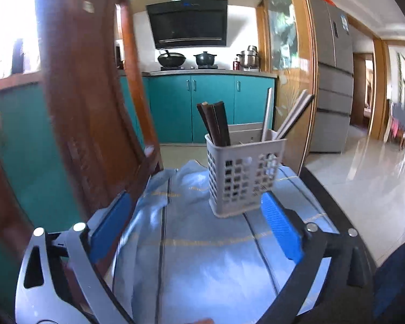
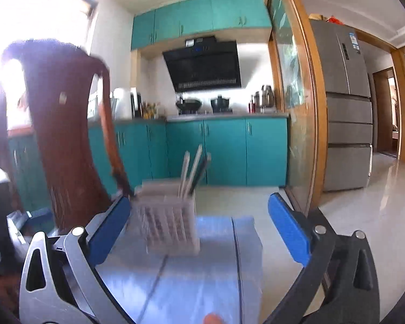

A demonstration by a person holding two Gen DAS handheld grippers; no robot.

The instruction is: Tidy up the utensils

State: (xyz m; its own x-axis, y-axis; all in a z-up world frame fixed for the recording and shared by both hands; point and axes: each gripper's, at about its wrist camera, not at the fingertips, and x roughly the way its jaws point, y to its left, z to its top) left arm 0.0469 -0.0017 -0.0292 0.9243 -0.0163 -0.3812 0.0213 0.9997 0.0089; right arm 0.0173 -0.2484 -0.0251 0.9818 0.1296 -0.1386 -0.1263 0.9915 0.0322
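Observation:
A grey perforated utensil basket (image 1: 243,172) stands upright on a light blue cloth (image 1: 197,243). It holds dark brown chopsticks (image 1: 213,124) on its left side and pale chopsticks (image 1: 291,116) on its right. My left gripper (image 1: 194,216) is open and empty, its blue pads just short of the basket. In the right wrist view the basket (image 2: 170,224) is blurred, with pale chopsticks (image 2: 193,172) sticking up. My right gripper (image 2: 199,218) is open and empty, with the basket near its left pad.
A dark red wooden chair back (image 1: 89,94) rises at the left, close to the left finger; it also shows in the right wrist view (image 2: 59,140). Teal kitchen cabinets (image 1: 202,108), a glass sliding door (image 1: 291,81) and a fridge (image 1: 334,81) lie beyond. The dark table edge (image 1: 334,199) curves at right.

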